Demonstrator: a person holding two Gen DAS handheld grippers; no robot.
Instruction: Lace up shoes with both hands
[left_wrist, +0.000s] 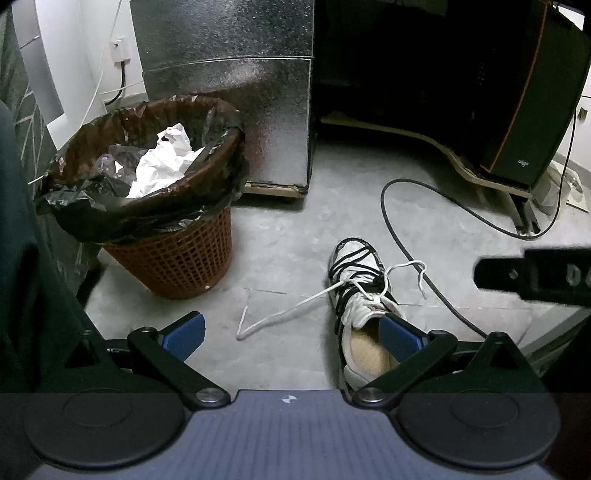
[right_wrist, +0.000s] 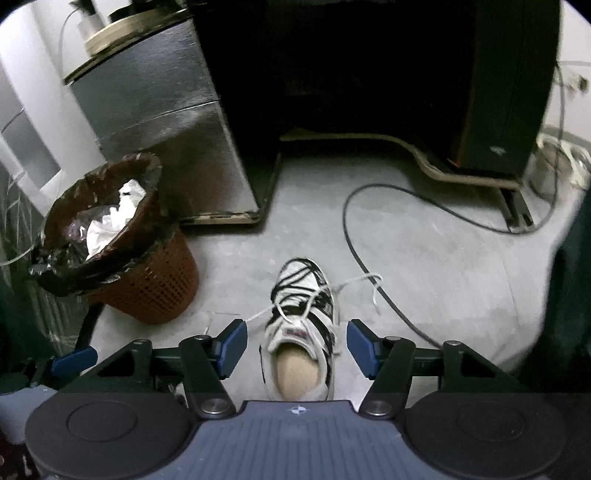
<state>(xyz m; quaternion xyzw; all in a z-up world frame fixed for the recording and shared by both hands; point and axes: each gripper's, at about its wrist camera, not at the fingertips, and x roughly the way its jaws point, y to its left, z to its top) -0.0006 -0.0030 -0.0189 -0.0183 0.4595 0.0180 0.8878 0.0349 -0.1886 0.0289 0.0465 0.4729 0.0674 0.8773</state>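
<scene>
A white sneaker with black trim (left_wrist: 356, 284) (right_wrist: 304, 306) stands on the grey floor, toe pointing away. Its white lace is untied: one end (left_wrist: 280, 315) trails left across the floor, the other (left_wrist: 410, 269) (right_wrist: 364, 282) loops to the right. My left gripper (left_wrist: 291, 336) hovers open above the floor, its right pad over the shoe's opening. My right gripper (right_wrist: 295, 345) is open too, with a pad on each side of the shoe's heel opening, holding nothing. Part of the right gripper (left_wrist: 535, 275) shows at the right edge of the left wrist view.
A red mesh waste basket (left_wrist: 159, 206) (right_wrist: 122, 251) with a black liner and crumpled paper stands to the left. A metal cabinet (left_wrist: 236, 92) and a dark speaker (left_wrist: 532, 96) stand behind. A black cable (left_wrist: 402, 240) (right_wrist: 354, 251) runs over the floor just right of the shoe.
</scene>
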